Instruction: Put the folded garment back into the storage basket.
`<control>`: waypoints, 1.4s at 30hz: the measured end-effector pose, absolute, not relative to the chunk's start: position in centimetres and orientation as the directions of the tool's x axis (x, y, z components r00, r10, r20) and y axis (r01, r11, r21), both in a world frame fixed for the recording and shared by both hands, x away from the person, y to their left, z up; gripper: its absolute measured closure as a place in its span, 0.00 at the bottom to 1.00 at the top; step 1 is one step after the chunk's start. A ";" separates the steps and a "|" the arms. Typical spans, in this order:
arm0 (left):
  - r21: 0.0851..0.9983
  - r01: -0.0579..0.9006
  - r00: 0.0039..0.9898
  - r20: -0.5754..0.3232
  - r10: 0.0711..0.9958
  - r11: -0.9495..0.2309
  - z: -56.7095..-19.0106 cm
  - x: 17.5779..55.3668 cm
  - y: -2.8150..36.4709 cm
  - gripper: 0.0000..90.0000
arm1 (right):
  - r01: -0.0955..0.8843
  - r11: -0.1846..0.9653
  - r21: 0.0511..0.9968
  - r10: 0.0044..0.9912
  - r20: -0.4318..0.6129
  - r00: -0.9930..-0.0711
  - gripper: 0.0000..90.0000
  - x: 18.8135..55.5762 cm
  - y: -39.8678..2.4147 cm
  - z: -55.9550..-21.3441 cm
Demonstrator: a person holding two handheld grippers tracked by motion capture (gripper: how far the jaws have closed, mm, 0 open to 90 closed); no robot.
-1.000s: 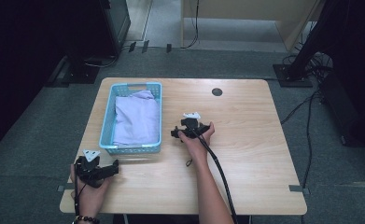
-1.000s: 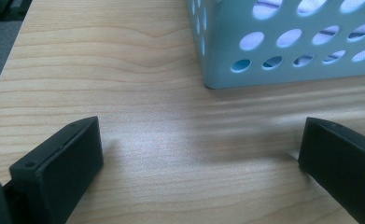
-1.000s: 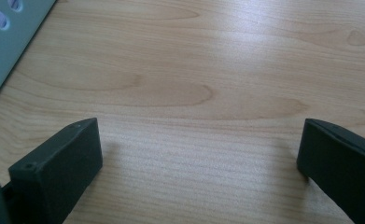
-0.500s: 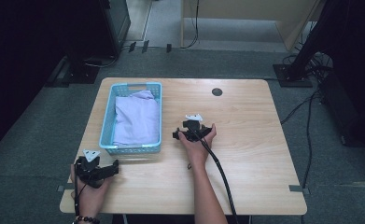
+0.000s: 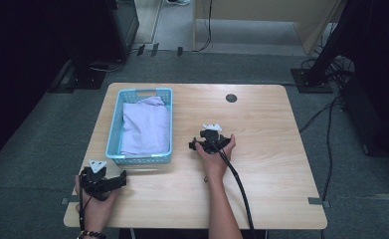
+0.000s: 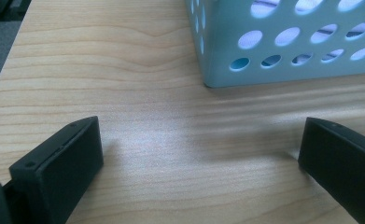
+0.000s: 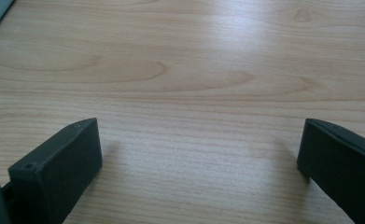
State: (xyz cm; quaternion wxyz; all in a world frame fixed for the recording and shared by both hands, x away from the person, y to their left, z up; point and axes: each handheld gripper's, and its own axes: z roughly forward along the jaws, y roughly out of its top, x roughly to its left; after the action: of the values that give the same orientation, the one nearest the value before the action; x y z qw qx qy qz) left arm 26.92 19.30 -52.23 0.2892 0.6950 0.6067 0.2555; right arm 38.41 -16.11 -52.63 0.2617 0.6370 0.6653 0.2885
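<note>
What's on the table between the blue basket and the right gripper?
Nothing: in the high view, only bare wooden table lies between the blue basket and the right gripper.

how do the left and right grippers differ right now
The left gripper sits at the table's near left corner, just short of the blue basket; the right gripper sits mid-table, beside the basket. The left faces the basket's wall; the right faces bare wood. Both are open and empty.

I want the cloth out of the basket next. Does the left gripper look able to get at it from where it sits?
Probably yes. The left gripper rests open on the table just short of the basket, and nothing lies between them. The lavender cloth lies uncovered inside, so it would only have to lift over the near wall.
</note>
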 end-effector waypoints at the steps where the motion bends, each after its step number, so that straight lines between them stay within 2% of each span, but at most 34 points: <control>1: 0.711 0.696 0.134 0.005 0.991 -0.098 -52.2 26.9 19.3 0.00 | 0.697 0.018 0.717 0.999 0.022 -0.048 0.00 38.4 -16.2 -52.6; 42: 0.711 0.696 0.134 0.006 0.991 -0.098 -52.2 26.9 19.3 0.00 | 0.697 -0.033 0.716 0.999 0.024 0.022 0.00 36.0 -21.6 -52.7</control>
State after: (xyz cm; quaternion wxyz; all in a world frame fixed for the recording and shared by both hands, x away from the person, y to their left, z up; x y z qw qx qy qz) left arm 26.89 19.30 -52.22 0.2885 0.6955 0.6065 0.2555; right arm 36.04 -21.58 -52.67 0.2699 0.6619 0.6410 0.2797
